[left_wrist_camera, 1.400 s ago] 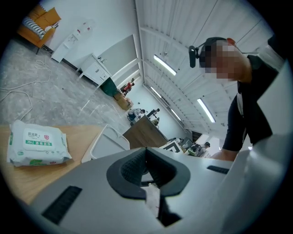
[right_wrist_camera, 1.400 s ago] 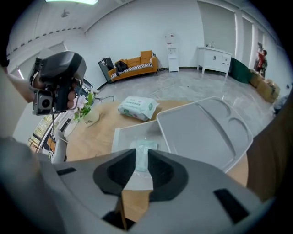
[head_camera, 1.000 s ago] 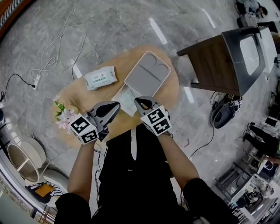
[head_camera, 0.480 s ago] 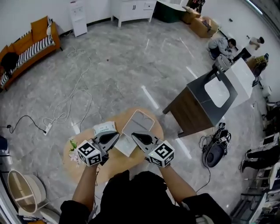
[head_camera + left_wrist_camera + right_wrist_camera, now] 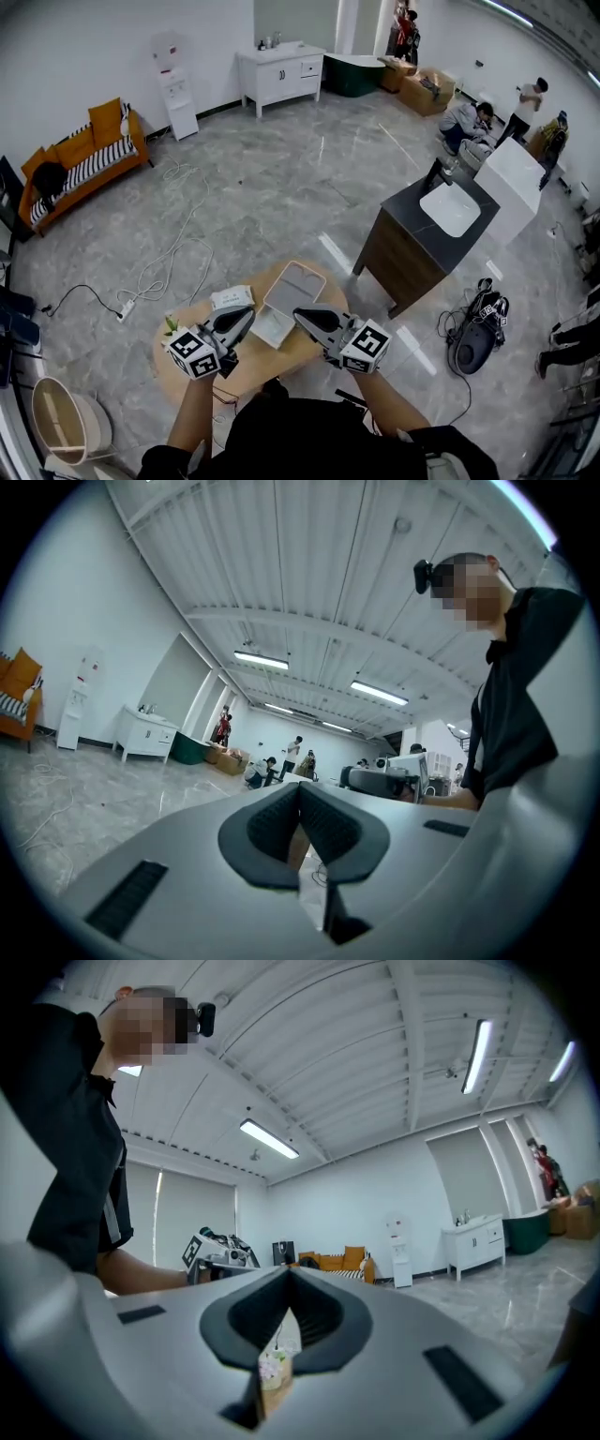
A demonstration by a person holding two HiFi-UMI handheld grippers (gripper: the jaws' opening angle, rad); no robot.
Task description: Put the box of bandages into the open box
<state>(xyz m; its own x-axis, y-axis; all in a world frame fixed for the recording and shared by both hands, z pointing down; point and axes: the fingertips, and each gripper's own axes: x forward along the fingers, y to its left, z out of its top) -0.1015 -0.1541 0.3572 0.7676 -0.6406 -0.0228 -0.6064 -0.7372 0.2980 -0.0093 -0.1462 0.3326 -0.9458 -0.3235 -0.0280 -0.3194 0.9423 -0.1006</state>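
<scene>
A small round wooden table [image 5: 192, 370] carries an open pale box [image 5: 293, 286] at its far side. A flat pale box [image 5: 273, 327] lies just in front of it. To the left lies a white pack with green print [image 5: 232, 298]; I cannot tell which of these two holds the bandages. My left gripper [image 5: 247, 313] hovers over the table beside the white pack, shut and empty [image 5: 300, 787]. My right gripper [image 5: 300, 313] hovers right of the flat pale box, also shut and empty [image 5: 286, 1271]. Both point away from me, level with the room.
A small bunch of flowers [image 5: 171, 325] stands at the table's left edge. A dark wood cabinet with a white basin [image 5: 427, 234] stands to the right. Cables [image 5: 159, 272] trail over the grey floor at the left. A dark bag [image 5: 476, 328] and a white basket [image 5: 66, 422] sit on the floor.
The head view has lifted from the tabletop to take in the whole room. Both grippers have stayed shut over the table's near side and have drawn slightly apart.
</scene>
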